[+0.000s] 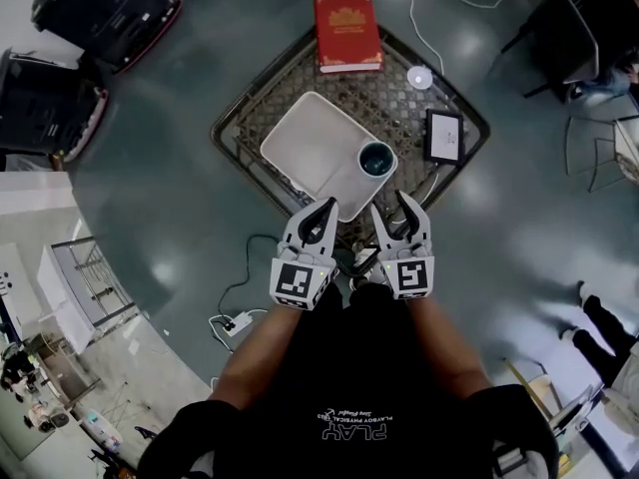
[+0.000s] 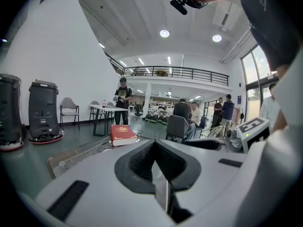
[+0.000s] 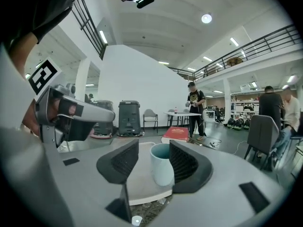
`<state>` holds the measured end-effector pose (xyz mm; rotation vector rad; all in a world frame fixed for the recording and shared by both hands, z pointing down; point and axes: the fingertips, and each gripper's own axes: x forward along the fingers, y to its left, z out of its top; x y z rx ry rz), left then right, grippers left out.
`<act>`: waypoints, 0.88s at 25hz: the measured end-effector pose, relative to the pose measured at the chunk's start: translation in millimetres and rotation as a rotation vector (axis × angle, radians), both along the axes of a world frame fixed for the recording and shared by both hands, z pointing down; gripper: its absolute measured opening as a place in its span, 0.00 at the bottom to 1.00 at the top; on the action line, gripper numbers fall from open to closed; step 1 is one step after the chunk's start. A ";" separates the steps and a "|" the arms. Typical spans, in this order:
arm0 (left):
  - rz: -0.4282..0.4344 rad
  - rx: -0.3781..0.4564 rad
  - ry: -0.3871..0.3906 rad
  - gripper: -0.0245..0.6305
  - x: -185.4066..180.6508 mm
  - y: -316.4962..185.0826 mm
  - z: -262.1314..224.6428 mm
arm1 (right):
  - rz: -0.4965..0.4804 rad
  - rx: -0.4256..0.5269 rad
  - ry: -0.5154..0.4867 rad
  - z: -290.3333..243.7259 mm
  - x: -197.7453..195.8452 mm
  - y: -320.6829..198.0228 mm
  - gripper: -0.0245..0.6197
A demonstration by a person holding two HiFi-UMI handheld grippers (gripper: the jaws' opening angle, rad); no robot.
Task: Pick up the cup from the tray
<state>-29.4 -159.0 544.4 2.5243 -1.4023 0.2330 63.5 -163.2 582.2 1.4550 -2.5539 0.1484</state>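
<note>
A pale cup (image 1: 377, 158) with a dark teal inside stands upright on the near right corner of the white tray (image 1: 305, 133). My right gripper (image 1: 390, 206) hovers just short of it with its jaws spread. In the right gripper view the cup (image 3: 162, 167) shows between the dark pads, close against the right one, and neither pad presses on it. My left gripper (image 1: 324, 206) hangs at the tray's near edge, left of the cup, with its jaws (image 2: 155, 143) together and nothing in them.
The tray lies on a square wicker table (image 1: 245, 118). On the table are also a red book (image 1: 347, 31) at the far side, a white disc (image 1: 420, 78) and a dark tablet (image 1: 443, 135) at the right. Black machines (image 1: 100, 8) stand far left, chairs (image 1: 574, 28) far right.
</note>
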 end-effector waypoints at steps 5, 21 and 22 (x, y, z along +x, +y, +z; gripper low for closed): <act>-0.011 -0.014 -0.008 0.04 -10.7 -1.9 4.0 | 0.013 -0.067 0.025 29.0 2.5 -15.2 0.45; -0.058 -0.053 -0.018 0.04 -41.9 -8.7 26.2 | 0.039 -0.171 0.015 97.1 -9.5 -72.1 0.61; -0.059 -0.055 -0.019 0.04 -42.4 -9.4 26.9 | 0.038 -0.172 0.023 99.5 -10.2 -74.9 0.62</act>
